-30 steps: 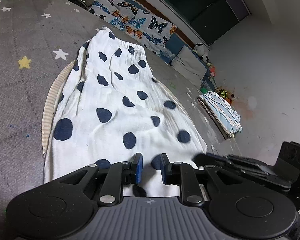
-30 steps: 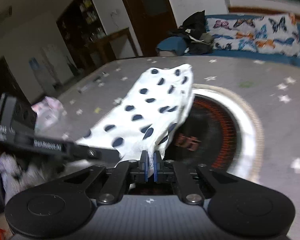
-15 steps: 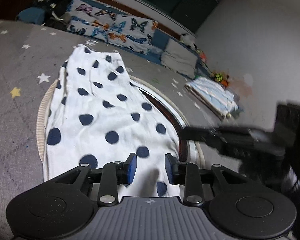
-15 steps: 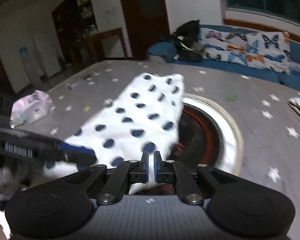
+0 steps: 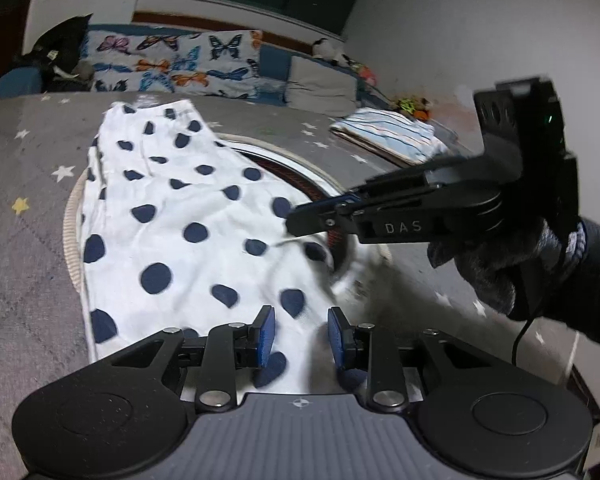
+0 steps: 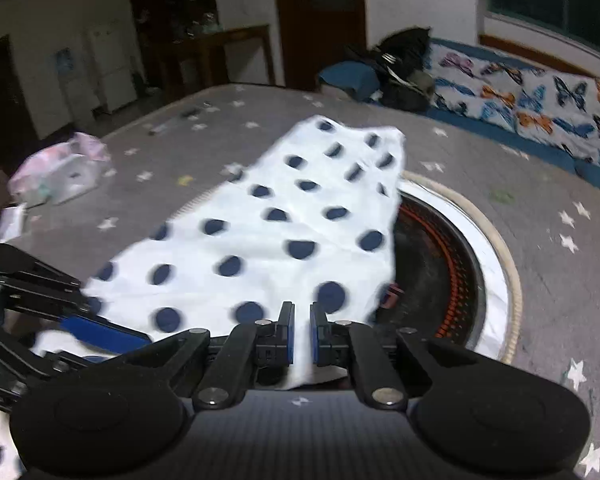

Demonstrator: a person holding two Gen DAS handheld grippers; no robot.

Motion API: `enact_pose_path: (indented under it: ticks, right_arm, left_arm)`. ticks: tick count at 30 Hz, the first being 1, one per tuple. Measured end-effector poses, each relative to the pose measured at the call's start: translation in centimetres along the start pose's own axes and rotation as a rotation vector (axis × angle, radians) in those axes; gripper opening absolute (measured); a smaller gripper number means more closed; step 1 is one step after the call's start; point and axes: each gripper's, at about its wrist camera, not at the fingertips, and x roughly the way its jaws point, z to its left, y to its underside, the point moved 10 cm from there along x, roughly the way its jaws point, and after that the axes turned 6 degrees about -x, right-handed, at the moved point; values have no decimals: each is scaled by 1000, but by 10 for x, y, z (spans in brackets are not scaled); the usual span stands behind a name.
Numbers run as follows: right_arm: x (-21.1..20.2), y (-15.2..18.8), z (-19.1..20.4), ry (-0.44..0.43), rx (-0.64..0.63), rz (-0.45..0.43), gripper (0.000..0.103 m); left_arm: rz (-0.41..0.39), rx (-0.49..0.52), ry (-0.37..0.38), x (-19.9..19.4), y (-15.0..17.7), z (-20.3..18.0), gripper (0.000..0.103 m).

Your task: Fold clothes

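Folding, mid-step: my left tongs (image 5: 302, 334) have just let go. A second ago their blue pads sat close together over the near hem of the white polka-dot garment (image 5: 172, 220); now they stand clearly parted, the hem lying loose between and under them with neither pad pressing on it. My right tongs (image 6: 302, 332) are all but closed, a thin strip of the same hem running up between their pads, so I judge they still have the cloth, though blur keeps me from being certain. They have also come up and across, now pointing in from the right of my left tongs, above the cloth's right edge, gripped by my gloved hand (image 5: 500, 264).

The garment stretches away from both pairs of tips, spread flat over a round rug (image 5: 70, 216) on the grey starred cover (image 5: 28, 152), its far end well beyond reach. A folded striped piece (image 5: 392, 140) lies further off to the right.

With one corner freed and one still pinched, I reckon the cloth is laid out but not yet folded over.
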Motion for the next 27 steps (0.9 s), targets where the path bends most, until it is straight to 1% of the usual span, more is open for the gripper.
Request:
enact_pose_path:
  ticks: [2,5,7,10,13,17,20,22,27]
  right_arm:
    - [-5,1,16,-45,-28,2,9]
    - [-4,13,35,-75,-74,37,9]
    - [-2,25,39,-69,-94,70,9]
    - [-8,33,39,-47,-109,72,12]
    - [-19,31,42,-40,-120,62,13]
    - [-27,27,63,-87,-149,37,15]
    - [-29,30,82,-135,-170,40,21]
    - [-28,37,91,-158,-190,58,23]
    - [-34,51,95,-143,-220,99,25]
  left_arm:
    - [3,25,5,-3,6,-6,31]
    - [18,15,17,-5,16,-10,31]
    - [23,15,22,-8,22,-13,31]
    - [19,14,29,-15,26,-17,31]
    - [-13,14,27,-29,22,-17,31]
    - [-56,-9,-6,-46,17,-7,32]
    - [-53,-33,-49,-50,22,7,32]
    - [-42,-43,-55,-53,29,13,31]
    - [-20,-35,-57,-58,45,13,32]
